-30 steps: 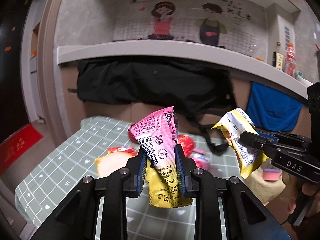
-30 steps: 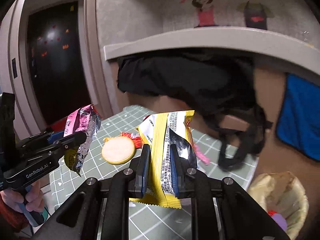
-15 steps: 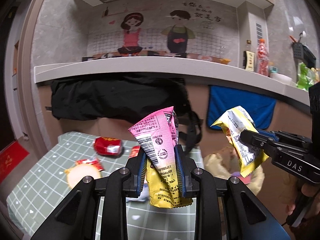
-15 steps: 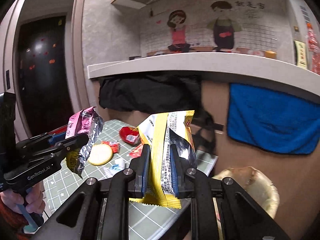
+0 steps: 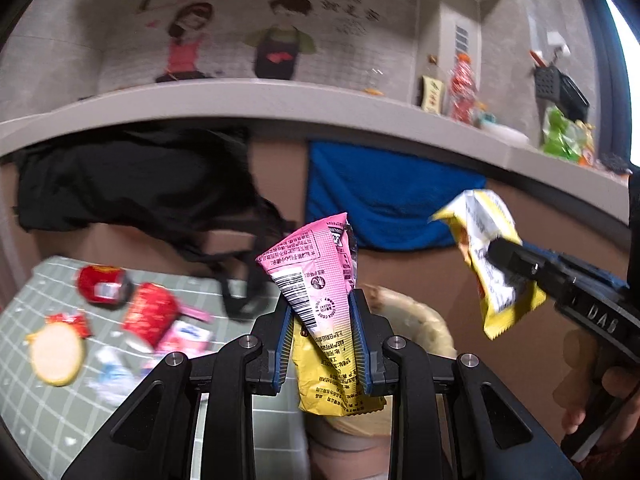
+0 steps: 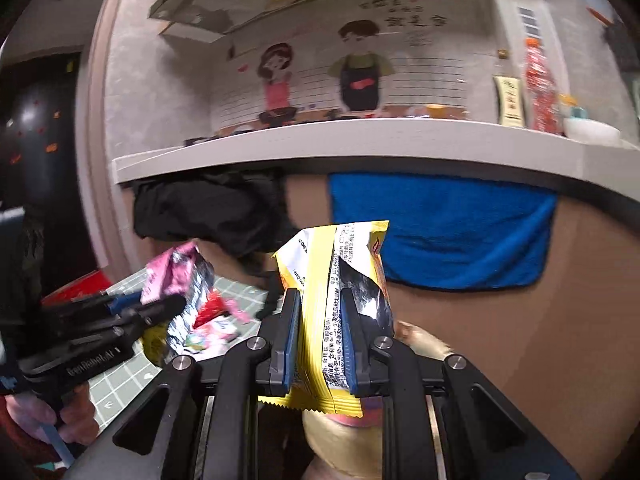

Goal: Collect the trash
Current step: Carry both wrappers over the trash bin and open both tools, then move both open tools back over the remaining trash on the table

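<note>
My left gripper (image 5: pixel 322 340) is shut on a pink and yellow snack wrapper (image 5: pixel 316 280), held upright in the air. My right gripper (image 6: pixel 318 344) is shut on a yellow snack wrapper (image 6: pixel 340 276). Each gripper shows in the other's view: the right one (image 5: pixel 516 264) with the yellow wrapper (image 5: pixel 488 264) at right, the left one (image 6: pixel 160 308) with the pink wrapper (image 6: pixel 180 280) at left. A beige-lined trash bin (image 5: pixel 416 324) sits just beyond and below both grippers; it also shows in the right wrist view (image 6: pixel 424 344), mostly hidden by the fingers.
More trash lies on the green checked table (image 5: pixel 48 408) at left: a red can (image 5: pixel 102 284), a red packet (image 5: pixel 150 312), a round biscuit (image 5: pixel 56 354), small wrappers. A black bag (image 5: pixel 140 184) and a blue towel (image 5: pixel 384 196) hang under the counter (image 5: pixel 280 100).
Both grippers have swung right with their wrappers, away from the table. The trash bin has come to sit right in front of and below them.
</note>
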### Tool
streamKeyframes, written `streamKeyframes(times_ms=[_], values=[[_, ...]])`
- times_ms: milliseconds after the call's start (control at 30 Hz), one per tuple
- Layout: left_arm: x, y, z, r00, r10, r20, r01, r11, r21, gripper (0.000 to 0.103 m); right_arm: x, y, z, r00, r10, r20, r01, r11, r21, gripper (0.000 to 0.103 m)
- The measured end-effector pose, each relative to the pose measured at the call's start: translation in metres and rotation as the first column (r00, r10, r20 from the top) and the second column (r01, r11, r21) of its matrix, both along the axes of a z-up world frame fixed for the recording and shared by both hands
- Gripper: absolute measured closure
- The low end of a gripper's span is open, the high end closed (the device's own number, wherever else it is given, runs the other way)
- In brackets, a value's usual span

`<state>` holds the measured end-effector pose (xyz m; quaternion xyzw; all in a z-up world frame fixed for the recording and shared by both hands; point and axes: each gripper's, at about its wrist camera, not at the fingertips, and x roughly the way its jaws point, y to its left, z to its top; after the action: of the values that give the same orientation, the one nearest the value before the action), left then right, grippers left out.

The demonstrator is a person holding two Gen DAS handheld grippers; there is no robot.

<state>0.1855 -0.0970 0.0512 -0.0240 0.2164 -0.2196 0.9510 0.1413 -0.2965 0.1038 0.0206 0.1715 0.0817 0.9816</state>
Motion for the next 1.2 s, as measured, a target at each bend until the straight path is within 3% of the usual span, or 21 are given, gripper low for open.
streamKeyframes(times_ms=[133, 367, 533, 933, 1000, 1100, 1200], values=[[0.018, -0.031, -0.015, 0.997, -0.065, -0.049, 0.067, 0.997, 0.03, 0.075, 0.006, -0.028, -0.009, 0.999, -0.038, -0.003, 0.038, 0.999, 0.032, 0.085], [0.049, -0.058, -0.048, 0.98, -0.104, -0.168, 0.109, 0.994, 0.018, 0.075, 0.037, -0.064, -0.04, 0.995, -0.065, -0.075, 0.071, 0.994, 0.086, 0.085], [0.063, -0.076, -0.066, 0.955, -0.146, -0.257, 0.153, 0.988, 0.006, 0.075, 0.056, -0.075, -0.055, 0.991, -0.075, -0.111, 0.086, 0.991, 0.101, 0.085], [0.12, -0.118, -0.112, 0.935, -0.109, -0.338, 0.139, 0.988, 0.065, 0.075, 0.081, -0.093, -0.081, 0.981, -0.08, -0.176, 0.106, 0.985, 0.139, 0.084], [0.13, -0.119, -0.115, 0.927, -0.113, -0.357, 0.135, 0.99, 0.037, 0.073, 0.086, -0.094, -0.089, 0.978, -0.076, -0.193, 0.106, 0.984, 0.145, 0.083], [0.142, -0.115, -0.113, 0.921, -0.134, -0.366, 0.139, 0.99, -0.014, 0.061, 0.095, -0.094, -0.103, 0.974, -0.048, -0.221, 0.087, 0.982, 0.166, 0.08], [0.148, -0.108, -0.106, 0.92, -0.148, -0.363, 0.143, 0.989, -0.04, 0.056, 0.102, -0.095, -0.116, 0.967, -0.059, -0.246, 0.104, 0.979, 0.174, 0.064]])
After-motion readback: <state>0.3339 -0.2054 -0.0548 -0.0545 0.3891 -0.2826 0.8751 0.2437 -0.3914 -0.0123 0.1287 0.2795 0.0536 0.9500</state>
